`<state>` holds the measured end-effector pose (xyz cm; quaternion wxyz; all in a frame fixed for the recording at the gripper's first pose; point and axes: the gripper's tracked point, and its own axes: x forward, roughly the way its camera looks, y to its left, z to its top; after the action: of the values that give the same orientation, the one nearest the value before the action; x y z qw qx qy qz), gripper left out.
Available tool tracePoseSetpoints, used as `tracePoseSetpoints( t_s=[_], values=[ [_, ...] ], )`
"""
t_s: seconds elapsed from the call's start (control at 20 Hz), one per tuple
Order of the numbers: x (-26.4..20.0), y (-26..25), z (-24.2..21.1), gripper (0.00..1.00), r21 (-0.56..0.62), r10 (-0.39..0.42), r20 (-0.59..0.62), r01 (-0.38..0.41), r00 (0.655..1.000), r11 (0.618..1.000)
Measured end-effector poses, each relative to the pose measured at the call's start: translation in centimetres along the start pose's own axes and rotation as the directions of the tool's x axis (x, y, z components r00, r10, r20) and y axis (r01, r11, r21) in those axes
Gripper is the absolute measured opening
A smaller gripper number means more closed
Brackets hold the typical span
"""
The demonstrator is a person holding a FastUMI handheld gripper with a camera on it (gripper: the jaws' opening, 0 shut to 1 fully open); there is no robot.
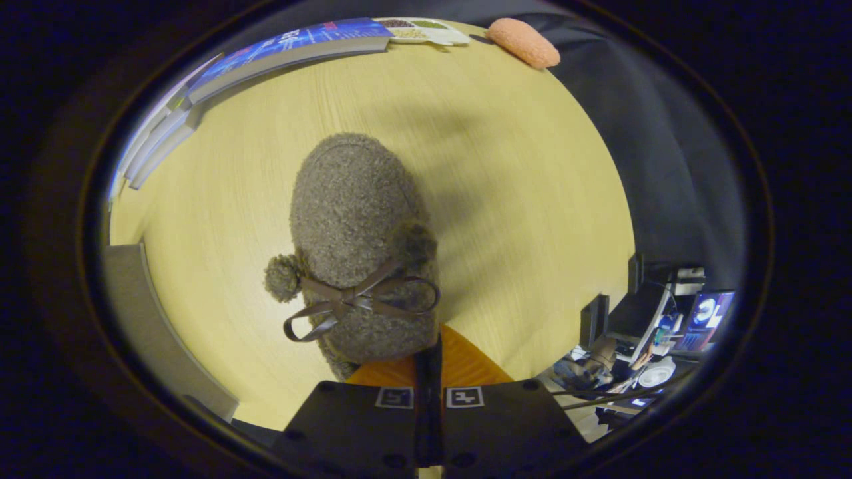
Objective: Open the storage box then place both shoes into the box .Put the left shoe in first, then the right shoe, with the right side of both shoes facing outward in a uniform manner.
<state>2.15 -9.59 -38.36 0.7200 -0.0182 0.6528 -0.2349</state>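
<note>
While your gripper (429,356) fingers pinch the soft, light fuzzy shoe (356,246) at its heel rim, expect sagging.

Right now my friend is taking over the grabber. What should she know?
Gripper: fingers closed together on the heel end of the fuzzy grey shoe, which hangs from them over the yellow table, toe pointing away, bow on top.
Other things: an orange fuzzy item at the far table edge, beside a white tray.
Done: one shoe is picked up.
Left: put this shoe in the storage box, then the second shoe, right sides facing outward. I cannot tell whether this is the left shoe.
</note>
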Motion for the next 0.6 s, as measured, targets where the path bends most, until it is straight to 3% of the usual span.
tracePoseSetpoints(
  t_s=[0.3,0.6],
  values=[
    [-0.4,-0.3,-0.2,0.03,0.002,-0.041,0.026,0.041,0.999,0.999],
    [-2.8,-1.1,-0.5,0.03,-0.046,-0.155,0.045,0.157,0.987,0.986]
  ],
)
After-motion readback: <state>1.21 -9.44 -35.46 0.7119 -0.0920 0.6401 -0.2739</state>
